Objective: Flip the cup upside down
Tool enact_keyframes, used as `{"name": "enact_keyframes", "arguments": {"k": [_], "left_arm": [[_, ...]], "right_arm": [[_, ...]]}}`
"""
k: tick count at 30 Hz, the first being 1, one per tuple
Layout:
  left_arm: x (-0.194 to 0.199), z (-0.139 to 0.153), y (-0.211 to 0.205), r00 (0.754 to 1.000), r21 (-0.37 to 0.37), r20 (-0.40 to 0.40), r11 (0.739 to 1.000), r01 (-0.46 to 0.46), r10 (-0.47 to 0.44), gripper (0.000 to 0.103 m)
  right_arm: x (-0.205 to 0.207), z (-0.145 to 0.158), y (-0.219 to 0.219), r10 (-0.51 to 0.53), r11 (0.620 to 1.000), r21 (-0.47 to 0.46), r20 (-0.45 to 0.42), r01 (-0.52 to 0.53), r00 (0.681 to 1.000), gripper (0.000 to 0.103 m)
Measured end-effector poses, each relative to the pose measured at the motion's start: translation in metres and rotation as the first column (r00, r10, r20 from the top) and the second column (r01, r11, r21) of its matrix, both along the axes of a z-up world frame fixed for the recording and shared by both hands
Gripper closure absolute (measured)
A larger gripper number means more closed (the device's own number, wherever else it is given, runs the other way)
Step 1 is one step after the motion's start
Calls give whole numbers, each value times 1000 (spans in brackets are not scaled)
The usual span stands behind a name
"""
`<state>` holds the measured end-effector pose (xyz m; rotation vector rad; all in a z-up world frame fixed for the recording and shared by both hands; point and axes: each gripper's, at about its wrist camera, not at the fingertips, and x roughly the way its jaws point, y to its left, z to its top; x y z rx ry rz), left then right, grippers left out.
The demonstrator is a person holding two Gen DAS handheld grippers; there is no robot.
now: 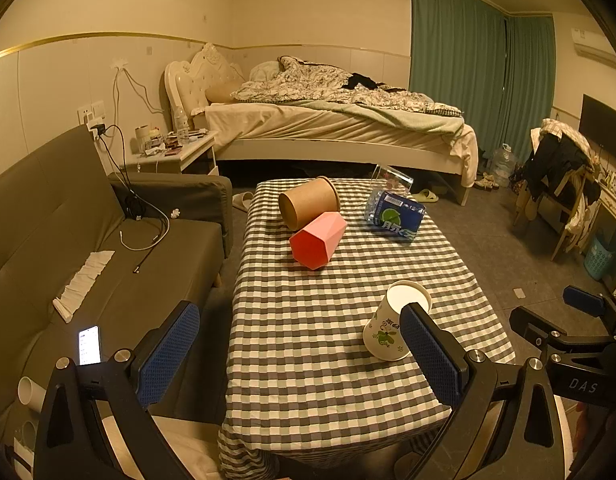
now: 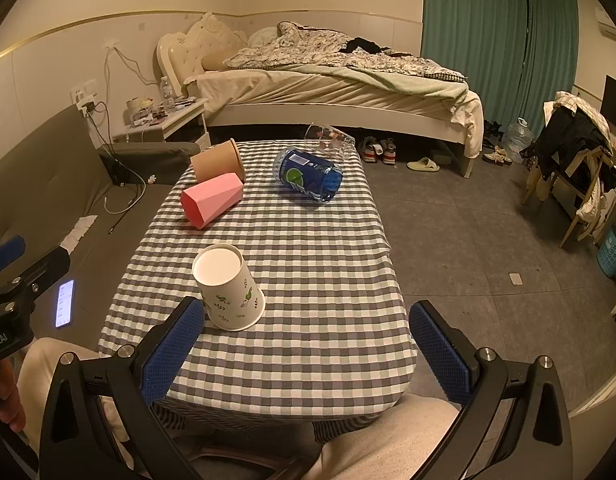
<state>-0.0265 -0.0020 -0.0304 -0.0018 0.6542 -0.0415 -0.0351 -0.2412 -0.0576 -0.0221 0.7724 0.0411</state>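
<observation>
A white paper cup with green leaf print stands upside down, base up, near the front of the checked table. My left gripper is open and empty; the cup is just beyond its right finger. My right gripper is open and empty; the cup is just beyond its left finger. A brown paper cup, a pink faceted cup, a blue cup and a clear glass lie on their sides further back.
A grey sofa with cables and a lit phone stands left of the table. A bed and nightstand are behind. A chair with clothes stands at the right. My legs are under the table's front edge.
</observation>
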Motion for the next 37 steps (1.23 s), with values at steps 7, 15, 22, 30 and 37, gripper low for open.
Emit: {"name": "enact_keyframes", "arguments": {"k": [7, 15, 22, 30, 37], "left_arm": [[0, 0, 0, 1000, 0, 0, 1000, 1, -1, 0], [0, 0, 1, 1000, 0, 0, 1000, 0, 0, 0], [-1, 0, 1, 1000, 1, -1, 1000, -1, 1, 0], [-1, -2, 7, 1000, 0, -13, 1000, -6, 6, 0], [-2, -2, 4, 1000, 8, 7, 1000, 4, -4, 0]], "right_arm": [[0, 0, 1, 1, 1000, 0, 0, -1, 1000, 0], [0, 1, 4, 7, 1000, -5, -1, -7, 1000, 0], [3, 2, 9, 11, 1000, -12, -7, -11, 1000, 0], [6, 0, 13, 15, 1000, -18, -17, -16, 1000, 0], [8, -3, 15, 15, 1000, -21, -23, -16, 1000, 0]]}}
